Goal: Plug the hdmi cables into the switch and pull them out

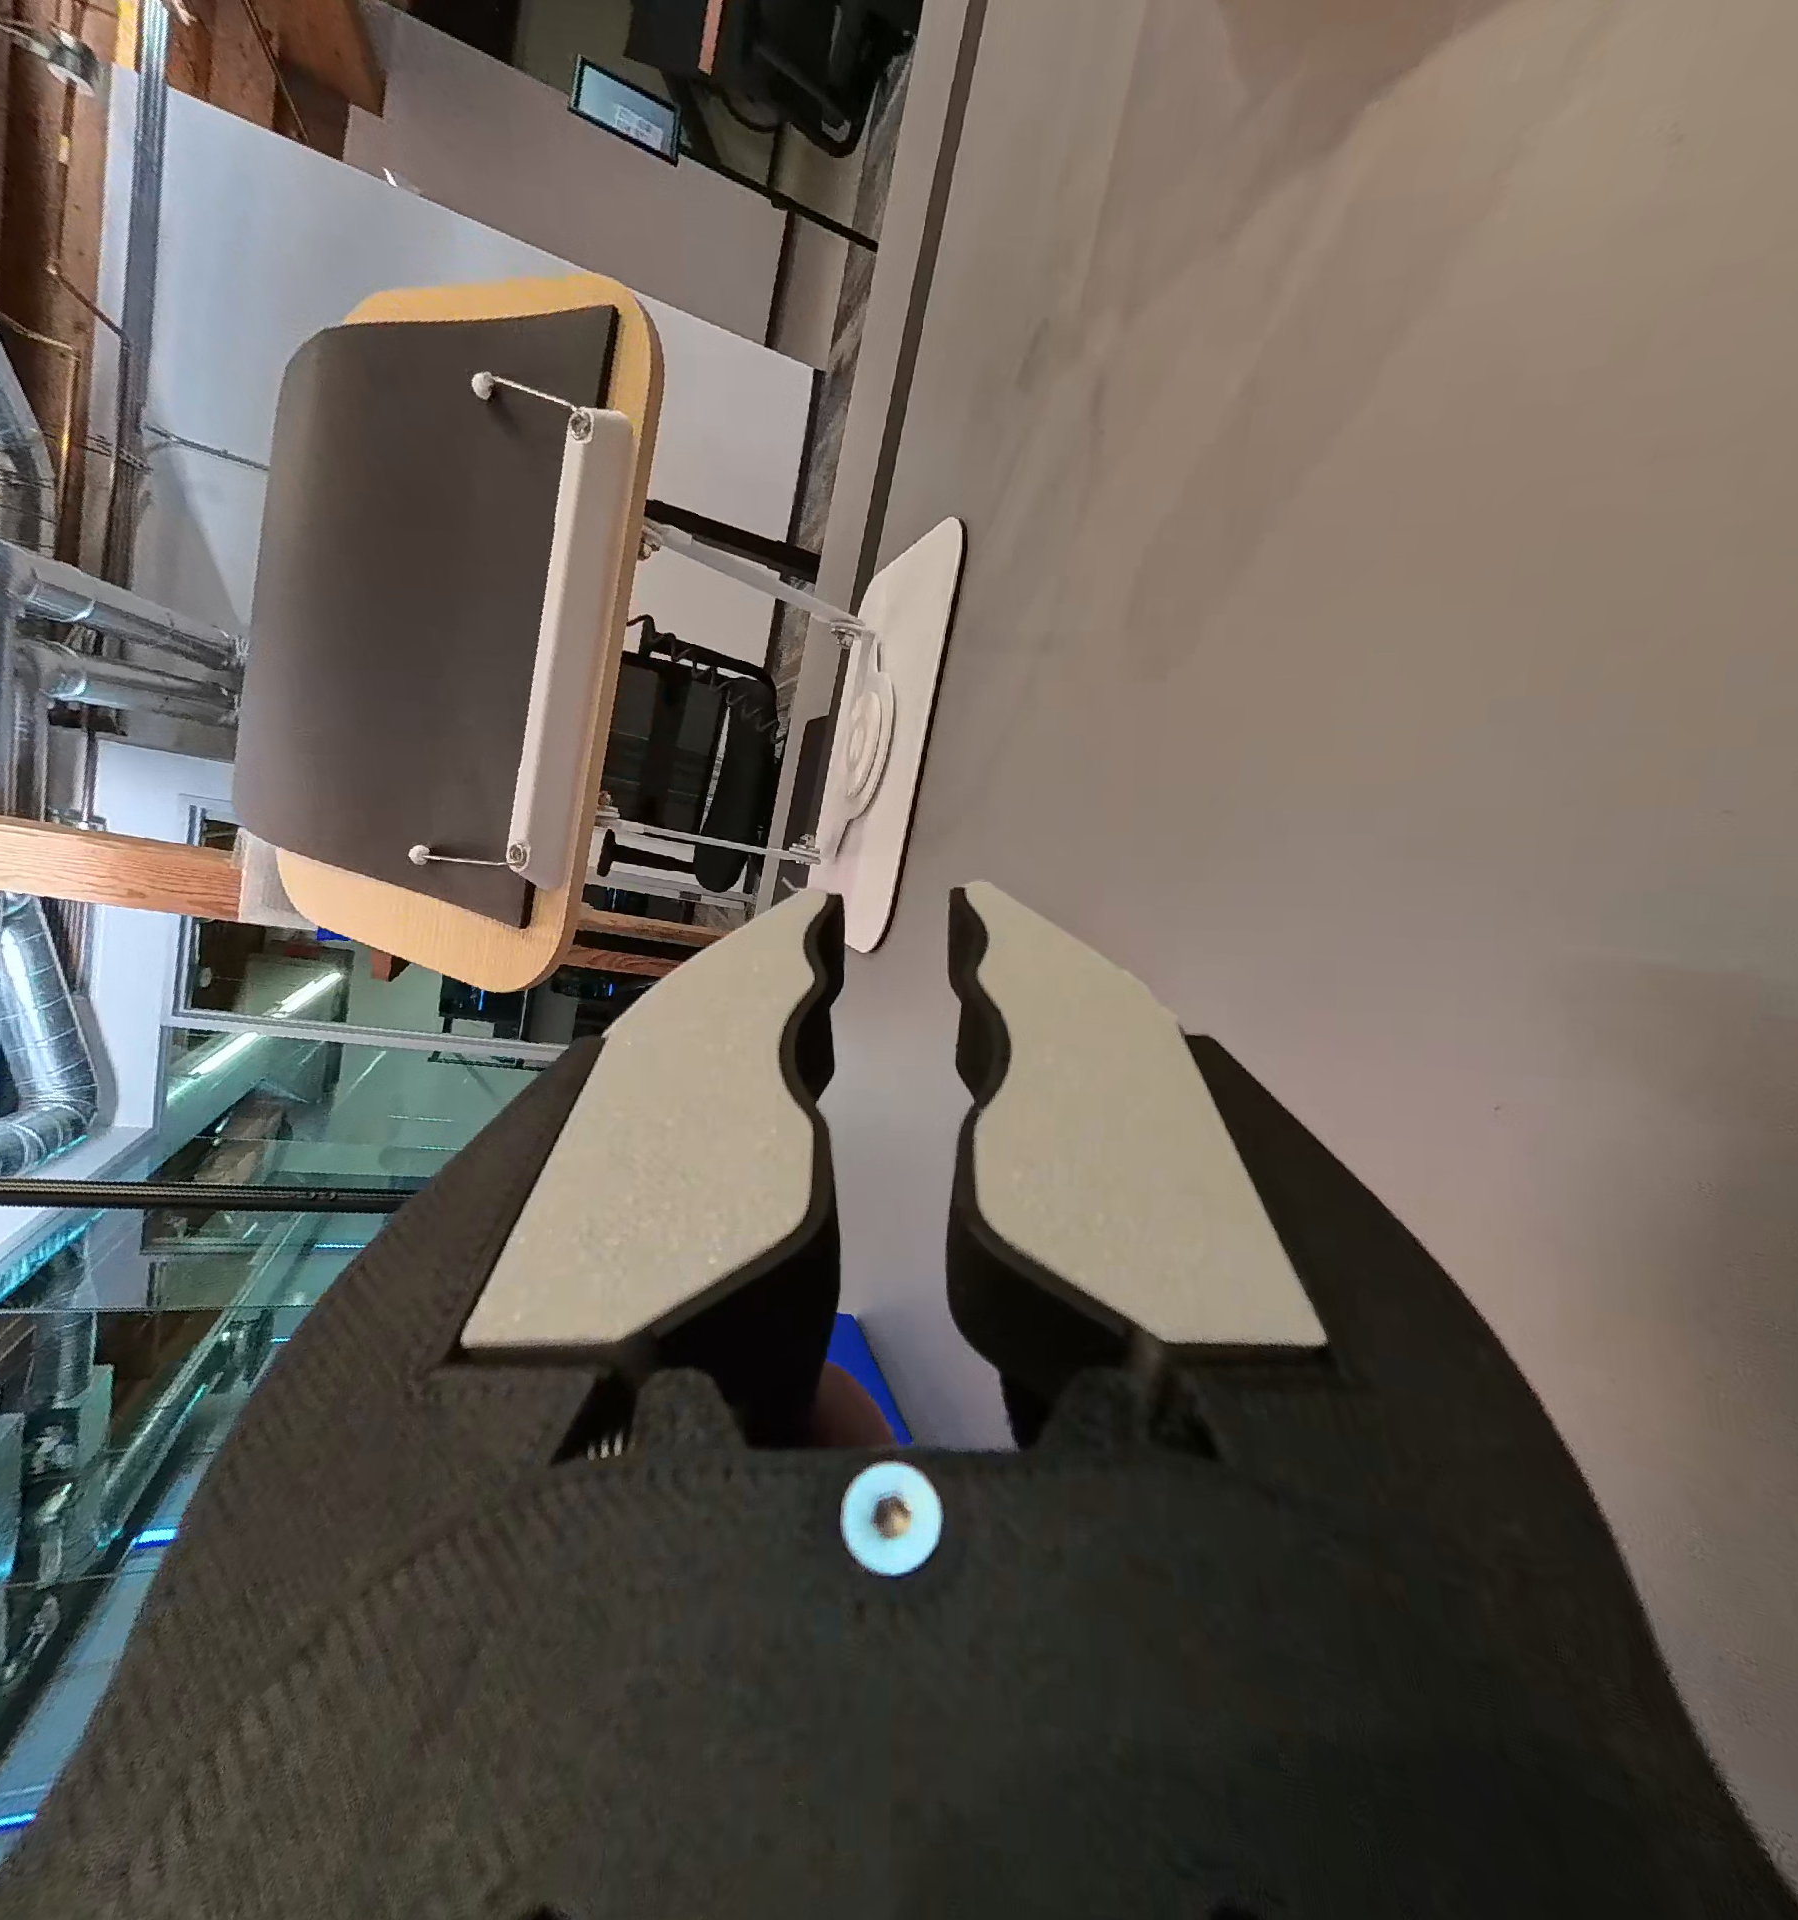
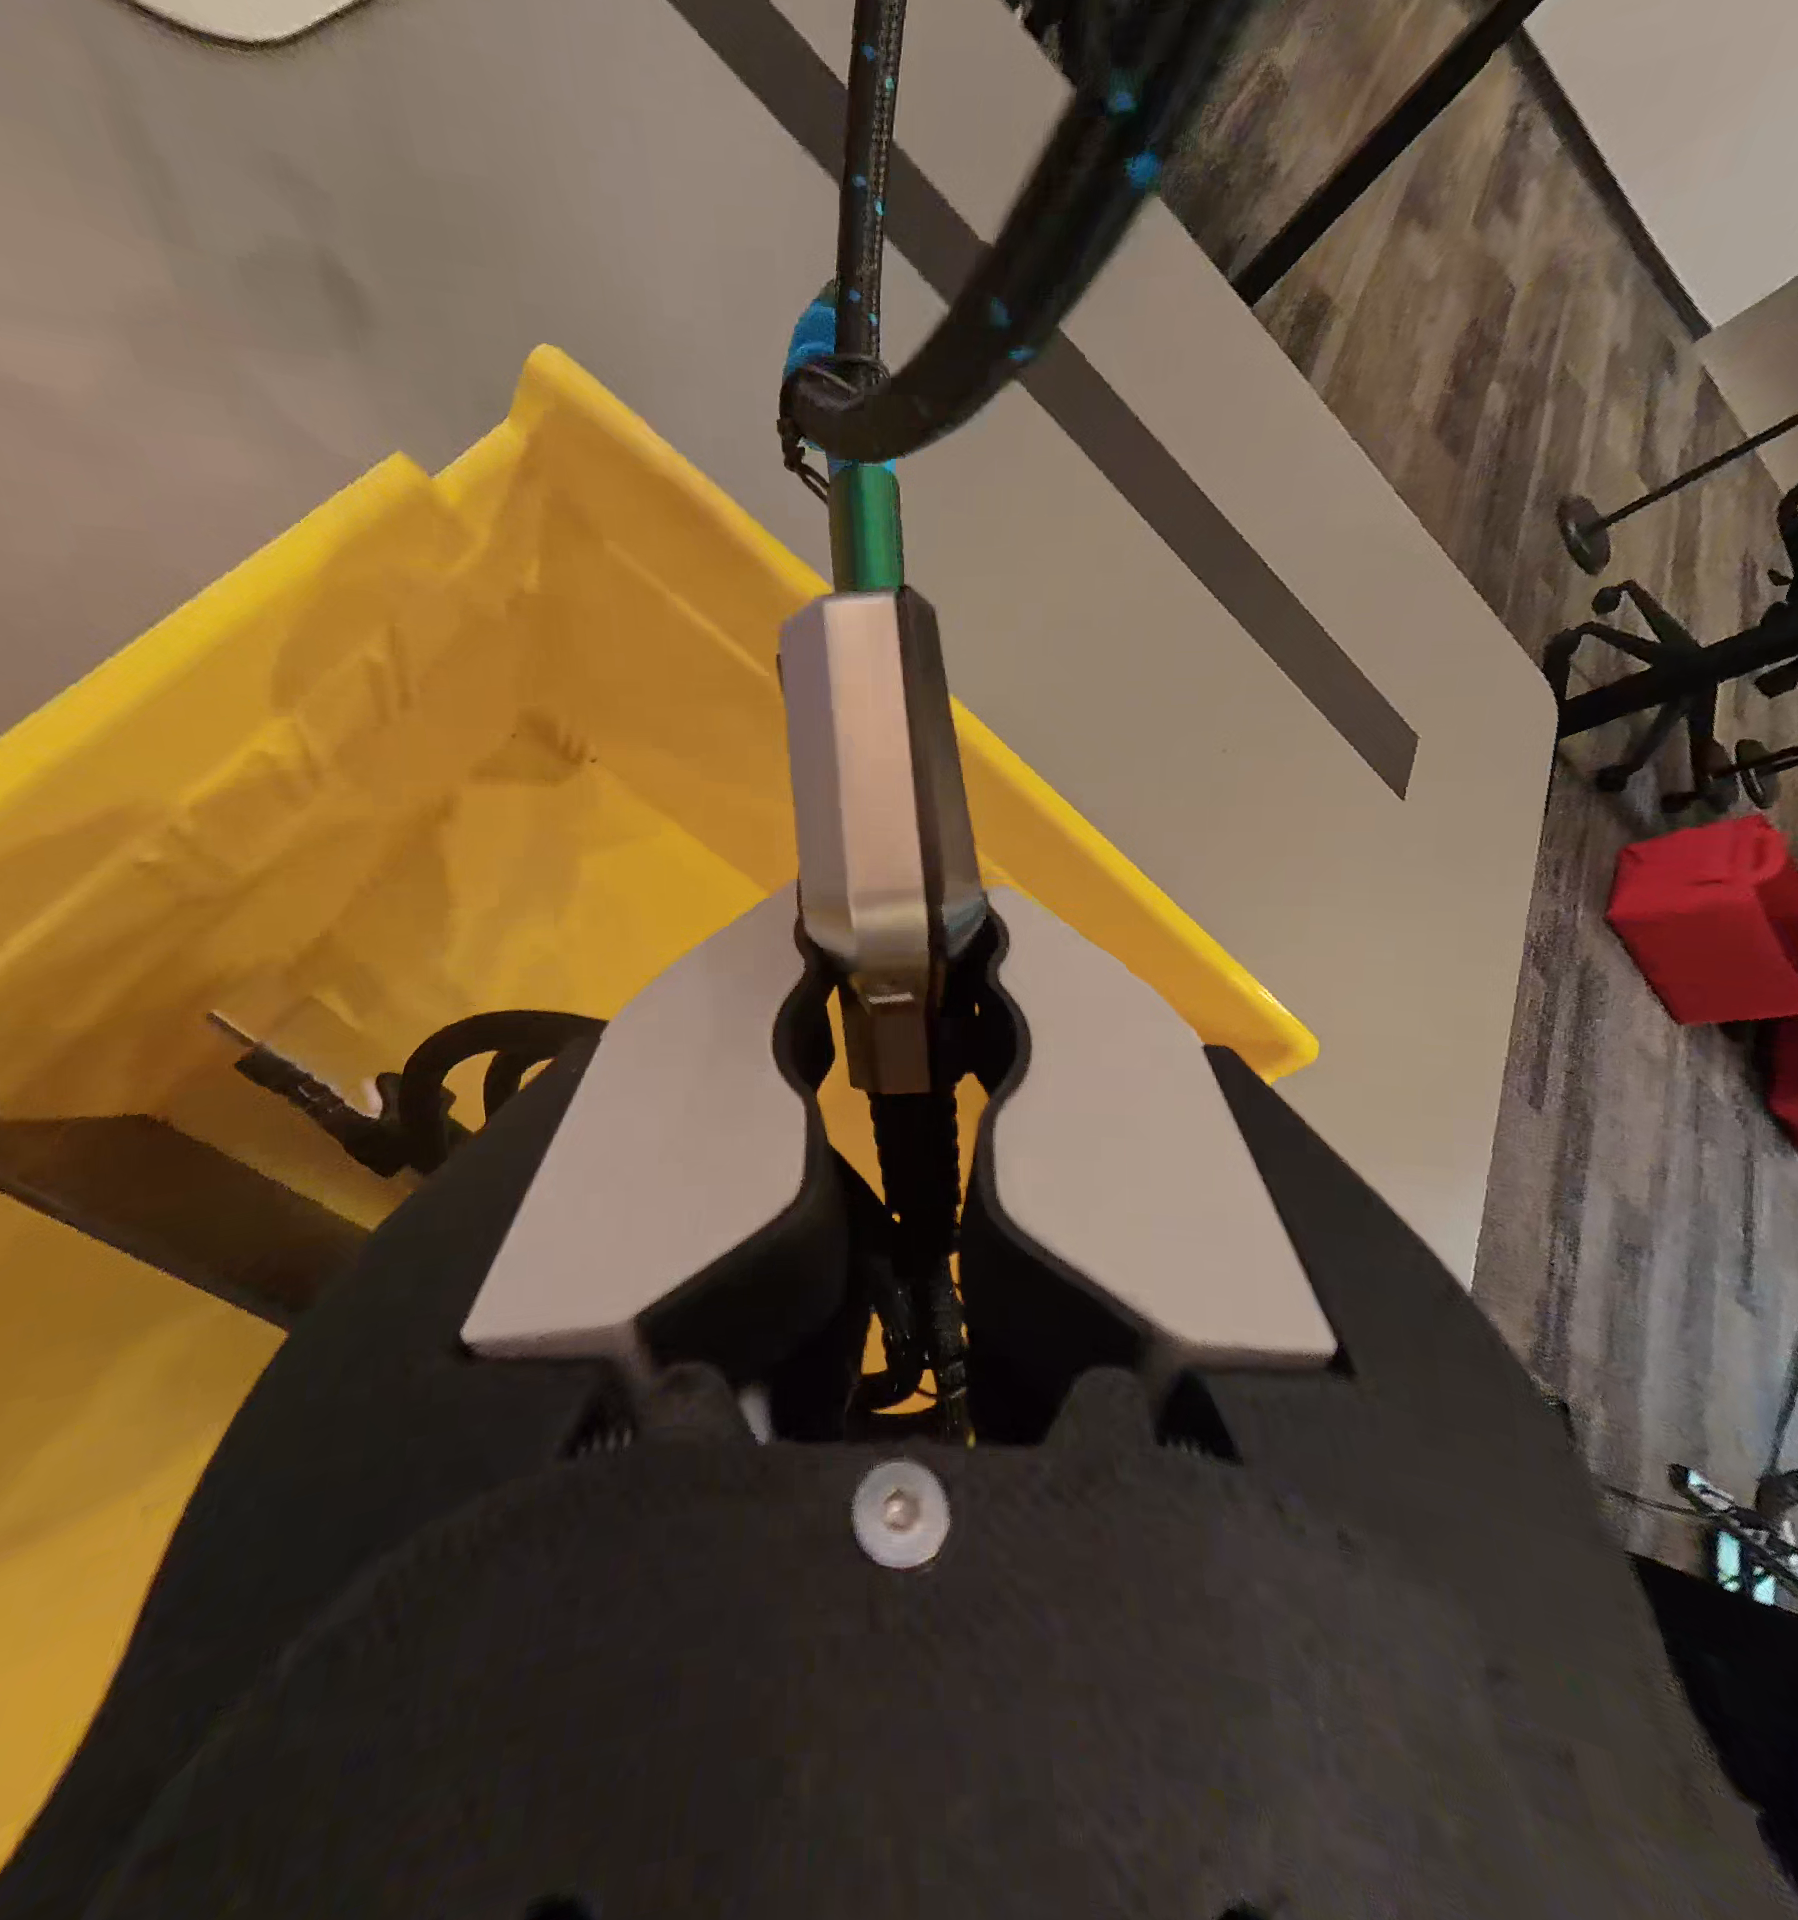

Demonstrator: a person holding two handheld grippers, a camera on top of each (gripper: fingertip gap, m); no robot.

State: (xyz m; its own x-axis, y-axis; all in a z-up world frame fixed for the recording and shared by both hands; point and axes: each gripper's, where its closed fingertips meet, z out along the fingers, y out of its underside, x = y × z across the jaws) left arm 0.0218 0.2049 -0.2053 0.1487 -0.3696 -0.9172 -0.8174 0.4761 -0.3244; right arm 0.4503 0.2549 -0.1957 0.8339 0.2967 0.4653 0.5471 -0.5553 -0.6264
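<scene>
In the right wrist view my right gripper (image 2: 895, 925) is shut on the lower end of a grey metal HDMI switch (image 2: 853, 758), held above a yellow bin (image 2: 355, 779). A green collar (image 2: 867, 530) and a black braided cable with blue flecks (image 2: 867, 187) leave the switch's far end. A dark HDMI plug (image 2: 890, 1039) with a black braided cable sits in its near end, between my fingers. Another black plug and cable (image 2: 292, 1081) lie in the bin. In the left wrist view my left gripper (image 1: 895, 914) is open, empty and rolled sideways beside the table (image 1: 1394, 727).
A white stand base (image 1: 910, 727) at the table's edge carries a wood-backed dark board (image 1: 407, 623). The yellow bin stands on the light table (image 2: 1238, 831), which has a dark strip. Red boxes (image 2: 1716, 914) and a chair base (image 2: 1684, 675) are on the floor at right. One gripper's finger ends stand about 45 cm off the other's.
</scene>
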